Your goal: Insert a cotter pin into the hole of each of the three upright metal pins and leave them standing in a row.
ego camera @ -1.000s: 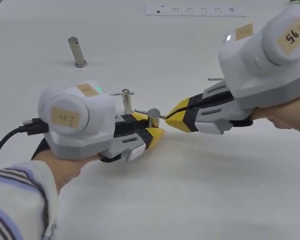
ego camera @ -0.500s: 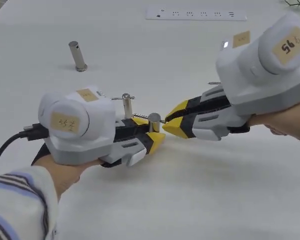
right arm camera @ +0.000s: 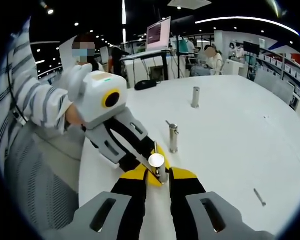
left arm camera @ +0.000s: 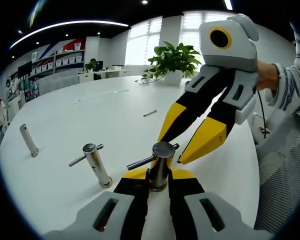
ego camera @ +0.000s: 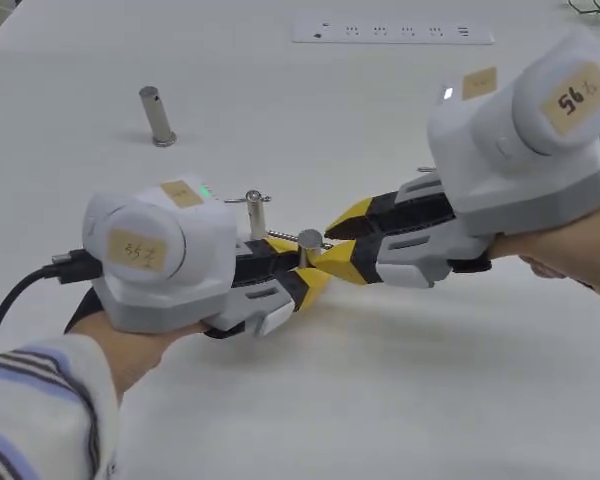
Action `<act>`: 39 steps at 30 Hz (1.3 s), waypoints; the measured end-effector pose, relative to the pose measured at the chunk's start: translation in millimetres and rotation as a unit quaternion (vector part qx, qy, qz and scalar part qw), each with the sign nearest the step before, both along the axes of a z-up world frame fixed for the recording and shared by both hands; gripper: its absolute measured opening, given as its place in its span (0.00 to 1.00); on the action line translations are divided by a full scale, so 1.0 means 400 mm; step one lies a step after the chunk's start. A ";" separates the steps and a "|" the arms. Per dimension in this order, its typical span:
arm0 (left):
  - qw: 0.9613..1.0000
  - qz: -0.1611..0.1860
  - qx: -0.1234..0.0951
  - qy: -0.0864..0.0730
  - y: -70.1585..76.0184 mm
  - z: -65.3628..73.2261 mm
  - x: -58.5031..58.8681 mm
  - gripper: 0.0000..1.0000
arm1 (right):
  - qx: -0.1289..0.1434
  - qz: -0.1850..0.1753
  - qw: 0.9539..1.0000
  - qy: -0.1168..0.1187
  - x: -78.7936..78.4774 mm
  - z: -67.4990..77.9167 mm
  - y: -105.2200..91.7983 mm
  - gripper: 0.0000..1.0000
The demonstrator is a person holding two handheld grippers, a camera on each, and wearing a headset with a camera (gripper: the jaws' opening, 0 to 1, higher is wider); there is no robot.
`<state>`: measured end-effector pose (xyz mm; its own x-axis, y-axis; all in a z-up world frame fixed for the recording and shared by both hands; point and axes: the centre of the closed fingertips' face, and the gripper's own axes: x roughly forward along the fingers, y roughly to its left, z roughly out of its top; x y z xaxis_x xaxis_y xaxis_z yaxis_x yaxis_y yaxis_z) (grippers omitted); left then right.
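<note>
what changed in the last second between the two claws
The right claw moved in closer to the metal pin held by the left claw, its tips now meeting the left claw's. The left claw's grip, the cotter pin in the hole, the finished pin and the bare pin stayed.

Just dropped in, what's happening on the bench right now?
The left gripper clamps one metal pin upright on the table. The right gripper is pushing a cotter pin through its hole, and the tip shows on the far side. The second pin behind has its fitted cotter pin in. A third pin stands bare farther off. A spare cotter pin lies on the table.
</note>
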<state>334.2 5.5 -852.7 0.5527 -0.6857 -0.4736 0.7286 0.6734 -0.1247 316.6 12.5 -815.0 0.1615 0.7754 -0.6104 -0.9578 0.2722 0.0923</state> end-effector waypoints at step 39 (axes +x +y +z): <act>0.999 -0.013 0.003 0.029 0.047 0.033 -0.082 0.66 | 0.004 -0.001 1.000 0.000 0.006 -0.023 0.038 0.17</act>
<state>301.4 24.2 -839.6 0.5055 -0.6969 -0.5087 0.7381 0.6546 -0.1633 319.0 27.9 -824.3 0.1636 0.7804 -0.6035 -0.9573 0.2733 0.0940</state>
